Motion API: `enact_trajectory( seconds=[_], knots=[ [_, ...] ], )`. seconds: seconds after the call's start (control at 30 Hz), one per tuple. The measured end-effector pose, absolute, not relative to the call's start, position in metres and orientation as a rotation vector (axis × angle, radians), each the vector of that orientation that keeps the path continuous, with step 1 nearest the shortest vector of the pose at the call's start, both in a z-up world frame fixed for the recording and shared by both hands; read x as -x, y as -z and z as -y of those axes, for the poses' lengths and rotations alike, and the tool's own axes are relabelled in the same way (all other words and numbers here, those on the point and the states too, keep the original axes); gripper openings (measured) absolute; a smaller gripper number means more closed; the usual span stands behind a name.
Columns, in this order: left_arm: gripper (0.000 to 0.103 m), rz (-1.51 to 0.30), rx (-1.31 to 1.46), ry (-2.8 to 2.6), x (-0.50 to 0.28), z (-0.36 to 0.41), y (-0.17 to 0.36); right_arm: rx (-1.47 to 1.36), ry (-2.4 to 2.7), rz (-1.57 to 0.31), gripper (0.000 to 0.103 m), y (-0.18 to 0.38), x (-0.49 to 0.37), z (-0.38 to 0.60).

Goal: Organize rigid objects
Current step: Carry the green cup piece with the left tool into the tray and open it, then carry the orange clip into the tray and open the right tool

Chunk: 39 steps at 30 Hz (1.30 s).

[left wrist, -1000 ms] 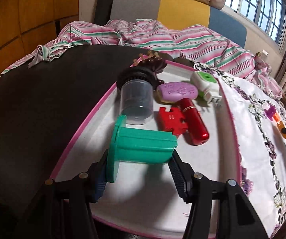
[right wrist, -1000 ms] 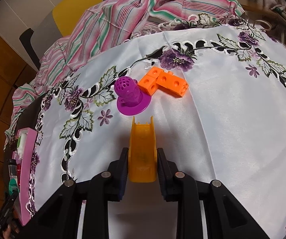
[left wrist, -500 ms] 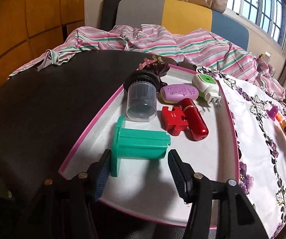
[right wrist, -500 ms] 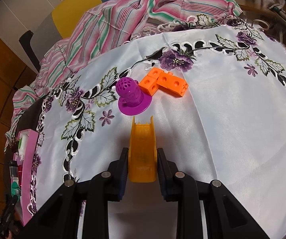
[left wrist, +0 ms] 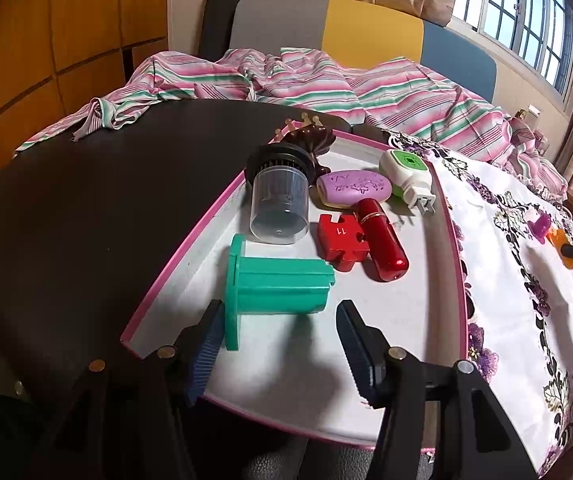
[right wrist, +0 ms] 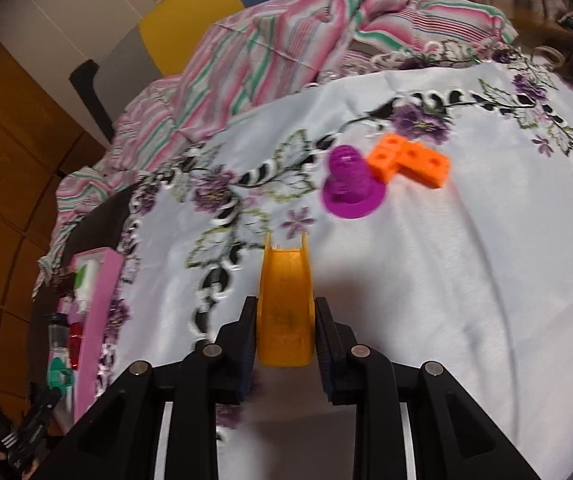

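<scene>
Now, on the left wrist view, the left gripper [left wrist: 280,342] hangs low over the near end of a pink-rimmed tray [left wrist: 174,256], jaws spread wide and released, gripping nothing. Just ahead of them lies a green spool [left wrist: 274,286] on its side, flange to the left, resting on the tray floor; the flange sits just beside the left jaw pad, the right pad stands clear of it. Beyond it, a clear cup [left wrist: 280,208] lies tipped with its mouth toward the camera, a black ribbed cap [left wrist: 278,162] right behind it. To its right sit a red puzzle-shaped block [left wrist: 340,242] and a red metallic tube [left wrist: 382,246], touching side by side. Farther back come a purple oval soap [left wrist: 354,188], a white-and-green plug-in device [left wrist: 404,174] and a dark brown hair clip [left wrist: 310,138] at the far rim. The tray straddles a dark surface [left wrist: 86,208] and a floral tablecloth [left wrist: 526,280]. Over to the right wrist view: the right gripper [right wrist: 284,330] has its jaws clenched on an orange channel piece [right wrist: 284,300], held above the white floral cloth. Well ahead on the cloth, a purple perforated plug [right wrist: 350,186] stands upright just beside an orange block [right wrist: 410,158]. At far left the pink tray shows edge-on. This view is slightly blurred.
</scene>
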<state>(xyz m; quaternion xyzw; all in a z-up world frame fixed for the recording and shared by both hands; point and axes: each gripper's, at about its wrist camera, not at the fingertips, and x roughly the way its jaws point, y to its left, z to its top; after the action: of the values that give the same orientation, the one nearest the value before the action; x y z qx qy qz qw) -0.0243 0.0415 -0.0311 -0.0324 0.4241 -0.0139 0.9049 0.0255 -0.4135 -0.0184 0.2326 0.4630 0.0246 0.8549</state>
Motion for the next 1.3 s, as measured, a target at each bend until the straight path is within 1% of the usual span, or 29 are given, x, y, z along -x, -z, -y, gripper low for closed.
enact_trajectory(
  seconds=[0.17, 0.4, 0.63, 0.8, 1.07, 1.17, 1.27, 1.3],
  knots=[
    [0.057, -0.864, 0.049, 0.044, 0.032, -0.04, 0.028, -0.436, -0.174, -0.95, 0.027, 0.002, -0.018, 0.355],
    [0.057, -0.86, 0.021, 0.055, 0.039, -0.037, 0.026, -0.324, -0.377, -0.951, 0.027, -0.012, -0.009, 0.246],
    [0.058, -0.855, 0.012, 0.047, 0.044, -0.042, 0.025, -0.223, -0.54, -1.002, 0.027, -0.004, -0.009, 0.153],
    [0.058, -0.856, 0.002, 0.037, 0.047, -0.045, 0.025, -0.172, -0.577, -1.048, 0.027, 0.011, -0.011, 0.115],
    [0.058, -0.862, 0.024, 0.029, 0.047, -0.05, 0.026, -0.117, -0.57, -1.109, 0.027, 0.036, -0.018, 0.093],
    [0.057, -0.861, 0.031, 0.034, 0.048, -0.049, 0.026, -0.085, -0.549, -1.086, 0.029, 0.035, -0.018, 0.092],
    [0.057, -0.855, 0.024, 0.03, 0.05, -0.048, 0.025, -0.048, -0.553, -1.061, 0.038, 0.031, -0.016, 0.09],
    [0.057, -0.854, 0.027, 0.031, 0.05, -0.048, 0.024, -0.042, -0.561, -1.055, 0.044, 0.028, -0.014, 0.091]
  ],
)
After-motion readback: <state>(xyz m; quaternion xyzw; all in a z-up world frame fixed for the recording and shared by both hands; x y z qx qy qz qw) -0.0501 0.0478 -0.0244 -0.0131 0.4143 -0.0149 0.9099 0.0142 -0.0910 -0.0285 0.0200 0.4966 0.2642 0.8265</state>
